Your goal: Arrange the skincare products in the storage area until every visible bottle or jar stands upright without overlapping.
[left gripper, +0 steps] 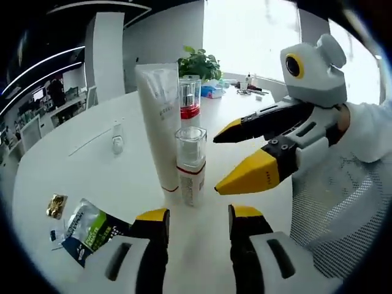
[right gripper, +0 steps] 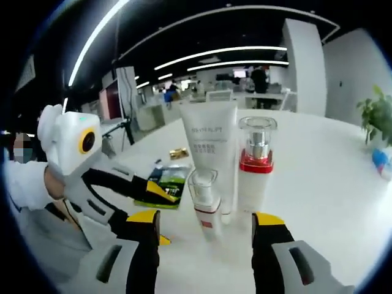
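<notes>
A tall white tube (left gripper: pixel 159 122) stands on its cap on the white table (left gripper: pixel 73 165). Just in front of it a small clear-capped bottle with a red band (left gripper: pixel 191 162) stands upright, and a larger one like it (left gripper: pixel 190 98) stands behind. My right gripper (left gripper: pixel 215 164) reaches in from the right, open, its yellow tips just beside the small bottle. My left gripper (left gripper: pixel 199 217) is open and holds nothing. In the right gripper view, the tube (right gripper: pixel 211 147), larger bottle (right gripper: pixel 256 165) and small bottle (right gripper: pixel 205 199) stand ahead of my open right gripper (right gripper: pixel 207 220). The left gripper (right gripper: pixel 165 211) shows at the left.
A green sachet (left gripper: pixel 89 229) and a small gold item (left gripper: pixel 56 205) lie at the near left. A small clear bottle (left gripper: pixel 117 142) stands further back on the left. A potted plant (left gripper: pixel 199 64) and small items sit at the far edge. A person's white sleeve (left gripper: pixel 349 184) is at right.
</notes>
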A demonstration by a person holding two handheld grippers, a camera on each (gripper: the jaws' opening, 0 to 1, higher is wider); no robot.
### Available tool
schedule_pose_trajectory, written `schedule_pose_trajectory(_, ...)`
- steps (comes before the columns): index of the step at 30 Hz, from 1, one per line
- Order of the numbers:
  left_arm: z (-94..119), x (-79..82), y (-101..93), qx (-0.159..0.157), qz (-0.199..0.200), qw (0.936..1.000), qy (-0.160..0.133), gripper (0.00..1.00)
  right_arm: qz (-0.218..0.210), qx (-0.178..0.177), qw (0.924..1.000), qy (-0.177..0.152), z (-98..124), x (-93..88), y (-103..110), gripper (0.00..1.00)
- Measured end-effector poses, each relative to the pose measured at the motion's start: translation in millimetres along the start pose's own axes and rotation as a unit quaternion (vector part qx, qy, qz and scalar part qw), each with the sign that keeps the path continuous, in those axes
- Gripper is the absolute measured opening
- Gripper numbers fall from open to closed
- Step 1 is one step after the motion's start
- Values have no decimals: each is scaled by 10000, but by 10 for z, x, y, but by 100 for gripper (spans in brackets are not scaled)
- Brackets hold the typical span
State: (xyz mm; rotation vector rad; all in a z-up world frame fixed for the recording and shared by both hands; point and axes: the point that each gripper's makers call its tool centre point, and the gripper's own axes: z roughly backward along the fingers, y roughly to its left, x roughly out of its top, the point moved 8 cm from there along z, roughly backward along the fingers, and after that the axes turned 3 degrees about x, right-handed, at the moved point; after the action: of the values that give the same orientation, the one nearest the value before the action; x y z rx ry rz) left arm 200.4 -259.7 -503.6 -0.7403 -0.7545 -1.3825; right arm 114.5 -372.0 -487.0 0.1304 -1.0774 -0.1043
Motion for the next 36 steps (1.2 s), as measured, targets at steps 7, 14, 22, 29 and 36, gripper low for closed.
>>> schedule_pose_trajectory(7, 209, 3, -13, 25, 271, 9996, 40, 46, 362, 266, 9990, 37, 84, 42, 65, 72)
schedule_pose_trajectory(14, 408, -47, -3, -91, 524, 9983, 226, 61, 554, 538, 9970, 31, 184, 113, 127, 81)
schedule_pose_trajectory(22, 658, -51, 55, 53, 699, 9975, 127, 70, 767, 731, 9943, 151, 258, 118, 154, 92)
schedule_pose_trajectory(29, 883, -37, 137, 293, 781, 9965, -41, 78, 881, 836, 9925, 152, 342, 139, 176, 99)
schedule_pose_trajectory(36, 1033, -49, 154, 497, 798, 9954, -172, 81, 923, 906, 9915, 161, 398, 153, 157, 99)
